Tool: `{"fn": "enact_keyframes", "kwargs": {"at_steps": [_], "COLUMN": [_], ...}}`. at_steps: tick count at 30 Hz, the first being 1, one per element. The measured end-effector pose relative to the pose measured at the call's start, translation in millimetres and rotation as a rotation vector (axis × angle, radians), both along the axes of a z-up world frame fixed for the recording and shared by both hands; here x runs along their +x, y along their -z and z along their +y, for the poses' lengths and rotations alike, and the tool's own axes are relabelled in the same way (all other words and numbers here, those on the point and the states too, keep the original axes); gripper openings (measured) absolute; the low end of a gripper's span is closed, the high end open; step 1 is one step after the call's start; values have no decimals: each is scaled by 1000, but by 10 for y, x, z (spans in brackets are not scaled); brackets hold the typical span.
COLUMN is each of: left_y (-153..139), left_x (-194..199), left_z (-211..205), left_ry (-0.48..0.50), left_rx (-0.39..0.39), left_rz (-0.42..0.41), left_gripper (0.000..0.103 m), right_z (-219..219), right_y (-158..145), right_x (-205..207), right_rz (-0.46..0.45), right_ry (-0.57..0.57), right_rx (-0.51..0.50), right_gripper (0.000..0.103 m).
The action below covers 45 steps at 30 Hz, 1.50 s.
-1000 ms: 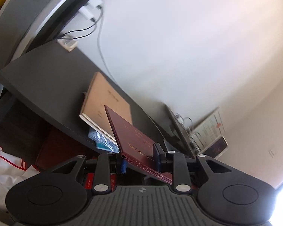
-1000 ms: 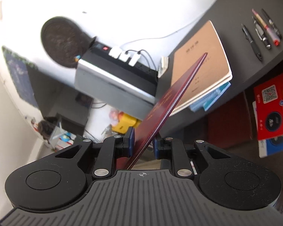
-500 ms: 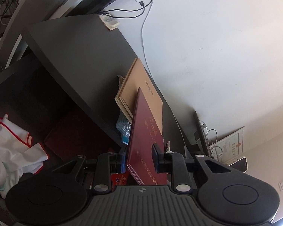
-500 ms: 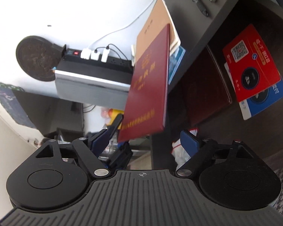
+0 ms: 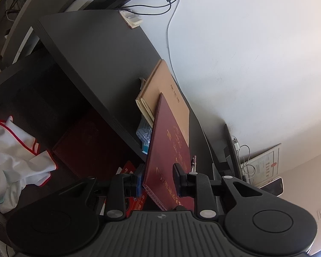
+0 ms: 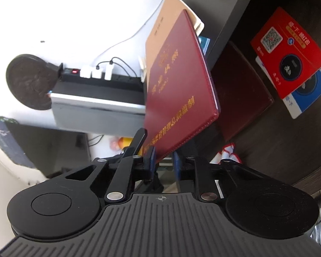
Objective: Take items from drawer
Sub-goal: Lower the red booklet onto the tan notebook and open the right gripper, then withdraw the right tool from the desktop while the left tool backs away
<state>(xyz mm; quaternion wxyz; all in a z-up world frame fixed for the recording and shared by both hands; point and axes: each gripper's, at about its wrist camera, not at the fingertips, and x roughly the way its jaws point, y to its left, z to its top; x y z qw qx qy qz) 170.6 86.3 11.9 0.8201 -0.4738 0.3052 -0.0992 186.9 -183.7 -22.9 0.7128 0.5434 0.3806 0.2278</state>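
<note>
Red booklet [image 5: 167, 150] sits clamped in the left claw [image 5: 158, 178] above the tabletop [image 5: 92, 49]; the right claw [image 6: 163, 160] stands slightly apart, beside its corner.

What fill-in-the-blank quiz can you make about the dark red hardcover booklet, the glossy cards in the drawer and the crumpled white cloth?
1. The left gripper is shut on the dark red hardcover booklet, which is lettered in ___.
2. In the open drawer, the glossy red card overlaps a ___ card.
3. The crumpled white cloth has a ___ border.

Missing words: gold; blue; red.
</note>
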Motion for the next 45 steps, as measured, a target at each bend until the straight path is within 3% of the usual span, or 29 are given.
{"fn": "enact_keyframes", "kwargs": {"at_steps": [2,8,16,23,27,29,30,31,36,43,45], "left_y": [-1,-72,5,88,123,143,147,151,111,56,52], "left_x": [-3,-130,-461,-579,-598,-614,-625,-637,-687,-811,-847], "left_z": [19,179,425,468,448,433,422,411,305,127,72], "left_ry": [11,9,12,31,41,45,48,50,68,94,104], "left_rx": [12,77,174,222,240,246,247,249,288,372,398], "left_rz": [-5,-52,-67,-54,-35,-24,-20,-16,-12,7,19], "left_gripper": [28,58,60,60,61,61,61,61,66,78,79], "right_z": [6,36,146,175,155,138,128,110,21,-83,-113], "right_y": [-65,-294,-616,-546,-496,-516,-528,-552,-614,-665,-671], "right_x": [35,179,711,1298,1448,1458,1459,1422,1062,351,113], "right_rz": [-16,-70,-108,-43,-2,13,20,24,47,-17,-51], "right_ry": [7,16,-60,-76,-55,-62,-65,-71,-123,-108,-89], "right_rx": [-23,-108,-329,-362,-319,-284,-267,-252,-206,-461,-563], "right_gripper": [17,17,18,19,32,49,60,64,66,86,86]}}
